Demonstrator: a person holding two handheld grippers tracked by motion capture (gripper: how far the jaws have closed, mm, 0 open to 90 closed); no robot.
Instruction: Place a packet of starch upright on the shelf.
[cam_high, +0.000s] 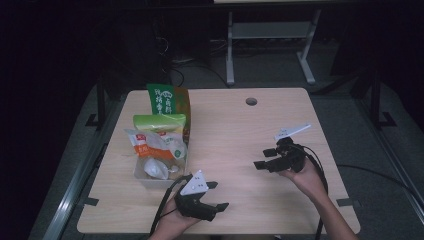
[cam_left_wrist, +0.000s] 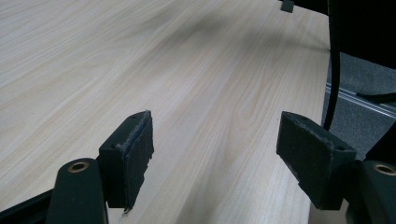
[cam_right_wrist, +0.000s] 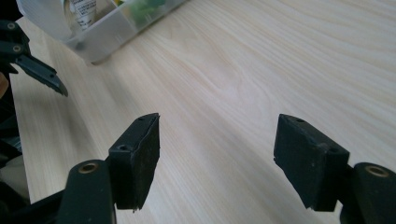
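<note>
Bin, high view: clear plastic bin (cam_high: 159, 172) sits on the left part of the wooden table (cam_high: 235, 130), packed with snack packets (cam_high: 157, 137), a green bag (cam_high: 162, 100) standing at its far end
Bin versus left gripper, high view: left gripper (cam_high: 212, 196) is near the bin's near right corner, just off it and not touching; its jaws point right, away from the bin
Bin versus right gripper, high view: right gripper (cam_high: 264, 158) is well apart from the bin, across bare tabletop, its jaws pointing left toward it
Left hand, high view: hand (cam_high: 172, 220) comes in from the bottom edge, gripper tilted with its grey plate uppermost
Right hand, high view: hand (cam_high: 305, 175) cups the gripper from below, forearm running to the lower right corner
Left gripper view: both pads (cam_left_wrist: 133, 156) stand wide apart over bare wood, nothing between them; table edge and grey floor at right
Right gripper view: pads (cam_right_wrist: 140, 156) spread wide, nothing between them; the bin (cam_right_wrist: 100, 35) lies far ahead at upper left, and a jaw tip of the left gripper (cam_right_wrist: 42, 74) shows at the left edge, near the bin
</note>
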